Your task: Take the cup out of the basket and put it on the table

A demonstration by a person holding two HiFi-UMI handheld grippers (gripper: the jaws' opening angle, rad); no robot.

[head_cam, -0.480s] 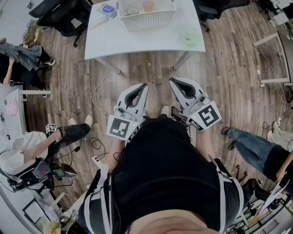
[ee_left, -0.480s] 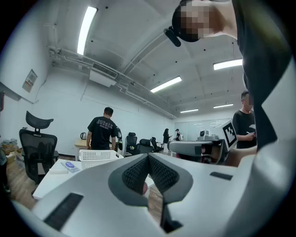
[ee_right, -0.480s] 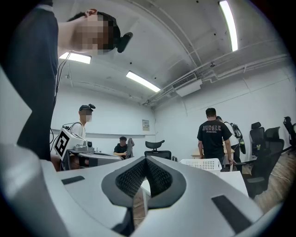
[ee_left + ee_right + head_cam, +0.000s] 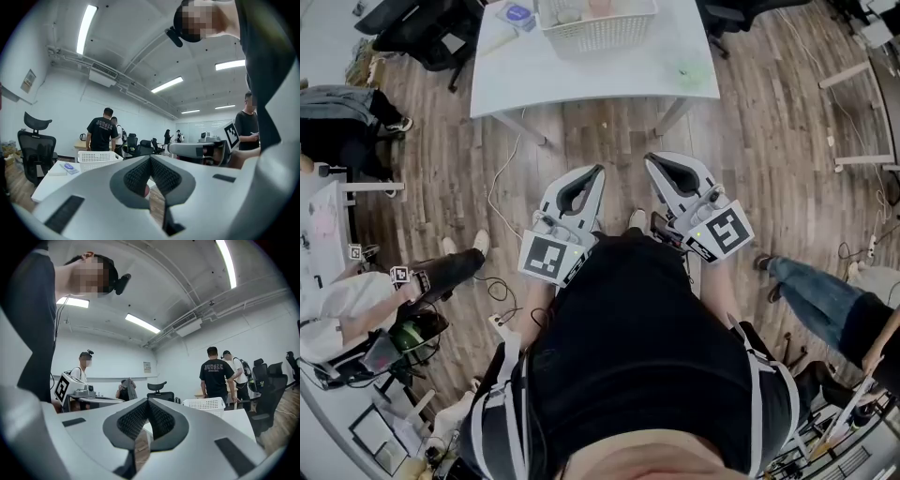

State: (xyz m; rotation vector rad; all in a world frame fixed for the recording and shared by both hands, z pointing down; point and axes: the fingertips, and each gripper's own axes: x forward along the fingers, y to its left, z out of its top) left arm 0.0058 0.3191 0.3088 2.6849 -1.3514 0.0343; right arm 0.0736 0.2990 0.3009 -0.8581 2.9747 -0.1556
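A white basket (image 4: 598, 26) stands on the white table (image 4: 581, 75) at the top of the head view, well ahead of me. Two cups show inside it, one pale (image 4: 569, 13) and one pink (image 4: 602, 7), both cut by the frame's edge. My left gripper (image 4: 598, 172) and right gripper (image 4: 649, 161) are held close to my body, pointing level toward the table and far short of it. Both are shut with nothing between the jaws. The basket (image 4: 97, 157) shows beyond the shut left gripper (image 4: 150, 158), and the basket (image 4: 205, 403) shows beyond the shut right gripper (image 4: 147, 401).
A blue-lidded item (image 4: 517, 14) lies left of the basket and a pale green thing (image 4: 687, 72) near the table's right corner. Wooden floor with a cable (image 4: 499, 187) lies between me and the table. A seated person (image 4: 356, 300) is at left, legs (image 4: 825, 305) at right; office chairs and standing people are beyond the table.
The table and basket have slid slightly up in the head view. The seated person at left has shifted. Both grippers keep their place and stay shut.
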